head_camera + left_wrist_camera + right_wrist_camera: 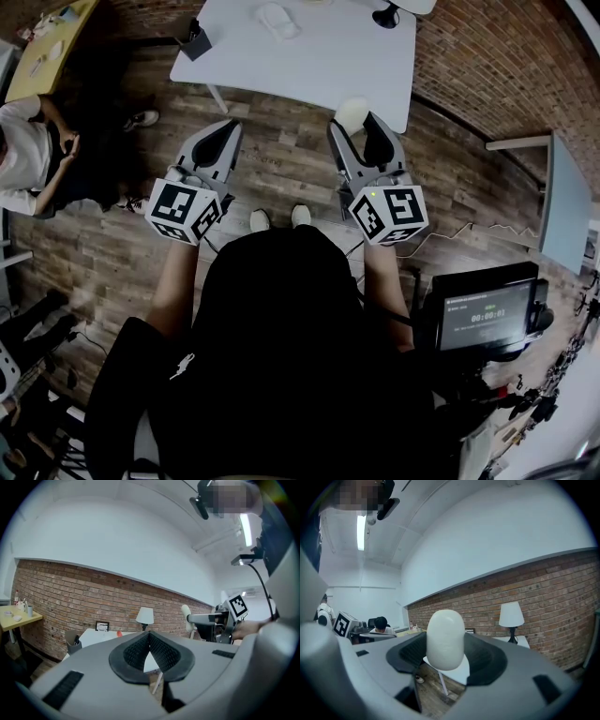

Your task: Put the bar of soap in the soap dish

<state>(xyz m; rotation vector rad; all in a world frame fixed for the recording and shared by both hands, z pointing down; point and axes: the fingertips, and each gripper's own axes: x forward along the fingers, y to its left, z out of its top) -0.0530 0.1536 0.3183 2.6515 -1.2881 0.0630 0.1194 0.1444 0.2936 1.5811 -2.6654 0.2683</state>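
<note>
My right gripper [357, 124] pinches the bar of soap [446, 639] across its broad faces; it looks hard, light and probably slippery. My left gripper [221, 133] is closed and empty.

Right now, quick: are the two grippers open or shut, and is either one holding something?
Left gripper: shut, nothing between its jaws.
Right gripper: shut on the white bar of soap.

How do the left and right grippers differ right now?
The right gripper is shut on the soap, which sticks out past its tips; the left gripper holds nothing. The right gripper's jaws stand apart around the soap; the left gripper's jaws meet. Both are held over the floor, pointing at the white table.
</note>
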